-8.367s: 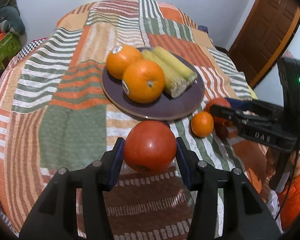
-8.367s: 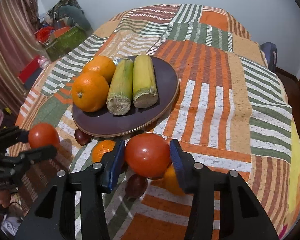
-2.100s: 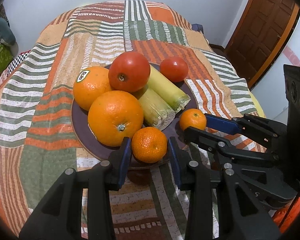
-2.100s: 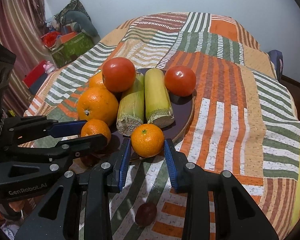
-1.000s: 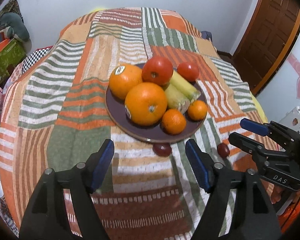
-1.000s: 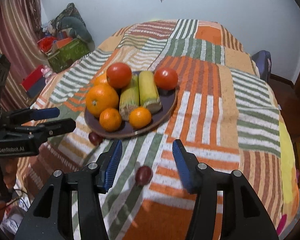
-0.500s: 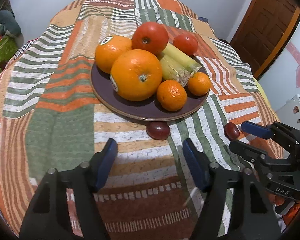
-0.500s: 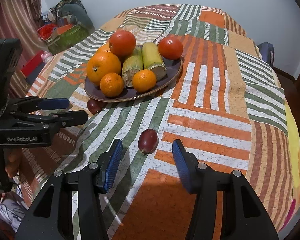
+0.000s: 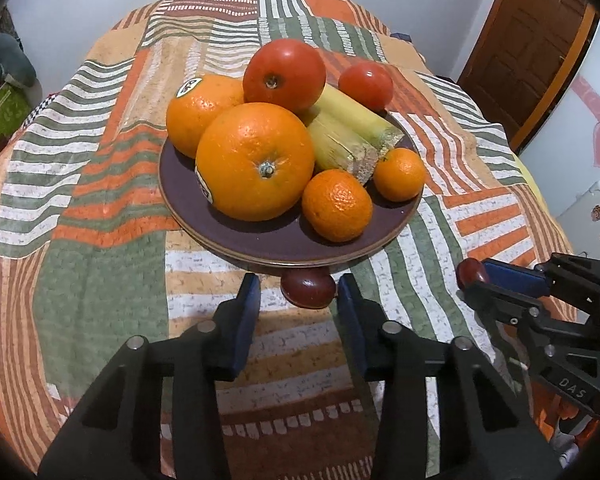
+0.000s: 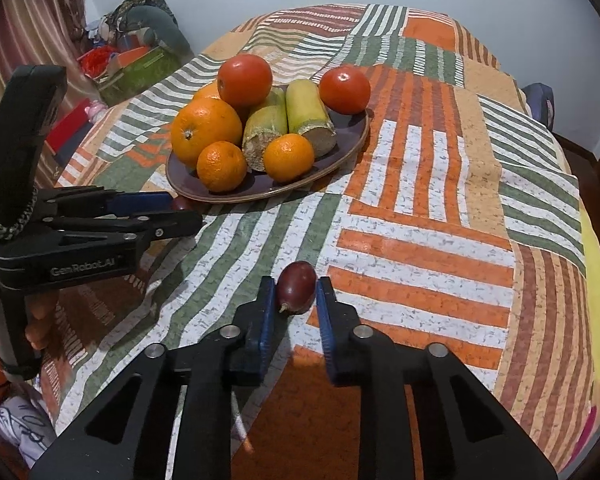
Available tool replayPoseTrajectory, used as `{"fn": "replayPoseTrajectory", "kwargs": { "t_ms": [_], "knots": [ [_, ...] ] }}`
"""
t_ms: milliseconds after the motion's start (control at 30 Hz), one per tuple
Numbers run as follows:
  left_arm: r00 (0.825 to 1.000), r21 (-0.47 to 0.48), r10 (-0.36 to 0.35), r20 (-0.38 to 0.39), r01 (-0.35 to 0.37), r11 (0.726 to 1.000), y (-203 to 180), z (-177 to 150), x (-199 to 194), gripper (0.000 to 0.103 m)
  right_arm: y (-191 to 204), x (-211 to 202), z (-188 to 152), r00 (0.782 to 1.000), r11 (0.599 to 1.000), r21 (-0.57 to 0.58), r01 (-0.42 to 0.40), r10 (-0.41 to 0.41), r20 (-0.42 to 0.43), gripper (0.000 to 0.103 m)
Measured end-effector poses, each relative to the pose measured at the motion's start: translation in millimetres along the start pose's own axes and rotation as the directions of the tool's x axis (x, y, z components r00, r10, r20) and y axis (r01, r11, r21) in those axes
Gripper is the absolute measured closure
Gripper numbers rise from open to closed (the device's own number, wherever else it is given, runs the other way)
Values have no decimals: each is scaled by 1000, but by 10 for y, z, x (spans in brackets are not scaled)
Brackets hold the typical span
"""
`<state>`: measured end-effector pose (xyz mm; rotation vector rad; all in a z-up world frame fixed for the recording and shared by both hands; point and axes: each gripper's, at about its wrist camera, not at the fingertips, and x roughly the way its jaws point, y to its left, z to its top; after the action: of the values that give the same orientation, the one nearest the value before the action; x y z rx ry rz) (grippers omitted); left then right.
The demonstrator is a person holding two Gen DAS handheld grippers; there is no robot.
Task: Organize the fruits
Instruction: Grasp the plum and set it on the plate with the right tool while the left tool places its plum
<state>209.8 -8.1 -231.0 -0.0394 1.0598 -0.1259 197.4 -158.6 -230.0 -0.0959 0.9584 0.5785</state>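
Note:
A purple plate (image 9: 260, 240) (image 10: 340, 136) holds two big oranges, two tomatoes, two mandarins and two yellow-green stalk pieces. Just below its near rim a dark red plum (image 9: 308, 292) lies on the cloth. My left gripper (image 9: 299, 280) straddles it with closing jaws, and a gap still shows at the left pad. A second dark red plum (image 10: 296, 286) lies on the cloth nearer the table's edge, and my right gripper (image 10: 296, 280) is shut on it. In the right wrist view the left gripper (image 10: 172, 210) reaches in from the left, toward the plate's rim.
A striped patchwork cloth (image 10: 420, 200) covers the round table. A hand (image 10: 32, 320) holds the left gripper's handle. Boxes and soft toys (image 10: 140, 56) crowd the floor at the back left. A wooden door (image 9: 540, 40) stands at the back right.
My left gripper sank toward the plum by the plate and its jaws narrowed around it. The right jaws closed onto the other plum.

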Motion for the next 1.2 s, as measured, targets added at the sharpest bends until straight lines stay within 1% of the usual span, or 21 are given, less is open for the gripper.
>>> {"fn": "replayPoseTrajectory", "kwargs": {
  "t_ms": [33, 100, 133, 167, 233, 400, 700, 867, 1000, 1100, 1200],
  "knots": [
    [1000, -1, 0, 3, 0, 1000, 5, -2, -1, 64, 3, 1, 6, 1000, 1000, -2, 2, -2, 1, 85],
    [1000, 8, -6, 8, 5, 1000, -8, -7, -4, 69, 7, 0, 18, 1000, 1000, -2, 1, -1, 3, 85],
    [1000, 14, -8, 9, 8, 1000, -24, -16, -8, 73, 8, -3, 28, 1000, 1000, -2, -1, 1, 5, 85],
    [1000, 22, -10, 9, 10, 1000, -41, -18, -11, 75, 10, -7, 35, 1000, 1000, -2, -1, 1, 7, 85],
    [1000, 29, -1, 12, 1, 1000, -56, -23, -18, 75, 22, -25, 54, 1000, 1000, -6, -2, 2, 15, 85],
    [1000, 9, -19, 9, 19, 1000, -25, -21, -50, 76, 49, -67, 108, 999, 1000, -11, -6, 6, 37, 85],
    [1000, -16, -17, 22, 18, 1000, 76, -68, -203, 76, 144, -87, 252, 997, 999, -28, -25, 27, 73, 85],
    [998, -19, -13, 67, 15, 1000, 127, 16, -360, 76, 206, -57, 365, 995, 999, -39, -38, 42, 91, 85],
    [996, -22, -18, 89, 20, 1000, 150, 109, -401, 76, 252, -14, 455, 994, 998, -46, -48, 52, 101, 85],
    [996, -24, -22, 81, 24, 999, 159, 152, -367, 76, 284, 62, 506, 994, 997, -54, -50, 55, 96, 85],
    [998, -24, -19, 68, 21, 999, 164, 179, -303, 76, 320, 157, 518, 996, 997, -65, -35, 40, 82, 85]
  ]
}}
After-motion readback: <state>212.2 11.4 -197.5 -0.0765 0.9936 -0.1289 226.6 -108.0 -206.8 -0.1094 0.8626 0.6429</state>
